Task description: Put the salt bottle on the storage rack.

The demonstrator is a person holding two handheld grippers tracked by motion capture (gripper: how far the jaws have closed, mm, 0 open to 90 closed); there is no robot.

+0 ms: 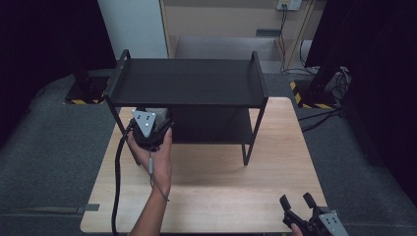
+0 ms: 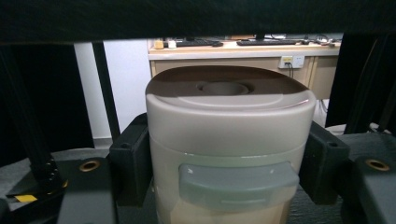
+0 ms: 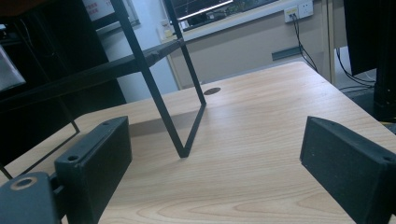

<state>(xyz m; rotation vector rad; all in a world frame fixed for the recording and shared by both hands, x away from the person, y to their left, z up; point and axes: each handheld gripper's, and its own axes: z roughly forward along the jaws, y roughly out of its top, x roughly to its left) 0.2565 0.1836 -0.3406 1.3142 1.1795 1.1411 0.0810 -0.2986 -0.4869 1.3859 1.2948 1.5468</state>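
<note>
A: Left gripper [image 1: 150, 132], what's it got?

B: Clamped on a beige lidded container [image 2: 231, 140]. Both black jaws press its sides in the left gripper view, one on each flank. Container upright, rounded lid on top with a shallow round dimple in the middle, grey latch tab on the near face.

A: Where is that in the scene?

B: Left side of the wooden table [image 1: 216, 196], at the near left corner of the black two-tier shelf rack [image 1: 189, 81]. In the high view the gripper's grey three-cornered plate sits just under the near edge of the top shelf, a pale bit of the container showing beyond it. In the left gripper view the dark underside of the top shelf runs right above the lid. Can't tell whether the container's base rests on the lower shelf or hangs free.

A: Hand?

B: Left hand [image 1: 156, 160] wrapped round the gripper body, forearm coming in from the near edge, cable trailing down the left.

A: Right gripper [image 1: 298, 202]?

B: Near right corner of the table, well apart from the rack. Jaws spread wide, nothing between them; in the right gripper view just bare wood and the rack's thin leg frame [image 3: 180, 126] farther off.
</note>
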